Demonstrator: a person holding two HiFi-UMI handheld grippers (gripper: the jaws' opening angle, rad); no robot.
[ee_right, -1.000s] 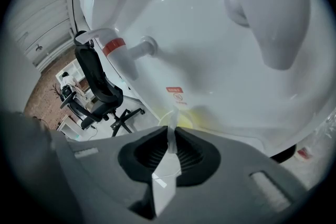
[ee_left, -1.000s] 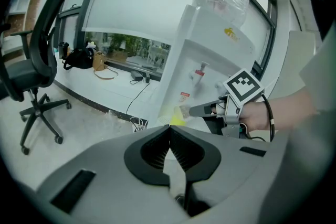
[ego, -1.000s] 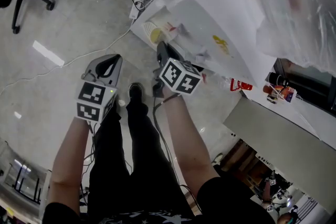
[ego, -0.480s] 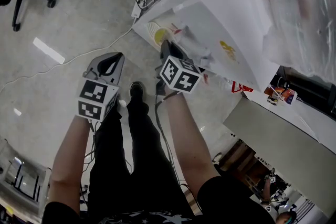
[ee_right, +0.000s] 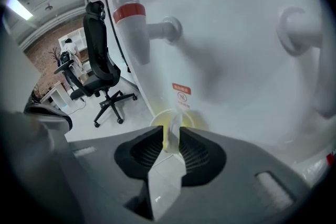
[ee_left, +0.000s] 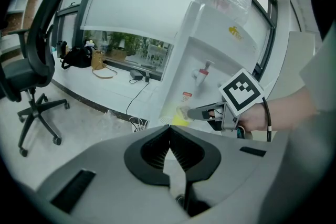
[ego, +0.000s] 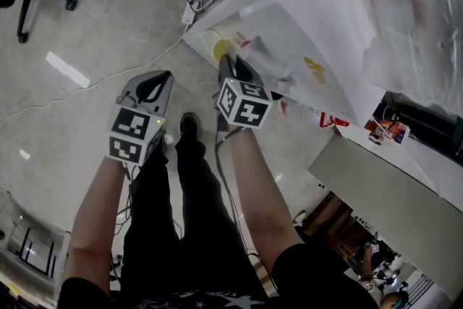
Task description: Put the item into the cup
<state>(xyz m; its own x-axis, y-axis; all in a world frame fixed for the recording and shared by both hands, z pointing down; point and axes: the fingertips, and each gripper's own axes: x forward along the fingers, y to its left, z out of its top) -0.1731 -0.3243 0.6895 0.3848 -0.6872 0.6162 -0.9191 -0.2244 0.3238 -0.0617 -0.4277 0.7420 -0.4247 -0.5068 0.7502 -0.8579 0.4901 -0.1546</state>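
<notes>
1. Below the dispenser tap [ee_right: 130,29], the cup [ee_right: 159,120] stands open. The right gripper [ee_right: 169,136] hangs over it, fingers just opening, the item [ee_right: 174,122] loose between them, apparently to drop in.
2. The left gripper [ee_left: 169,129] is held aside, fingers closed and empty.
3. Fingers hide most of the cup; the item's kind is unclear.

Item [ee_right: 172,131] blurred, kind unclear; cup [ee_right: 189,120] mostly hidden, only part of rim showing.
</notes>
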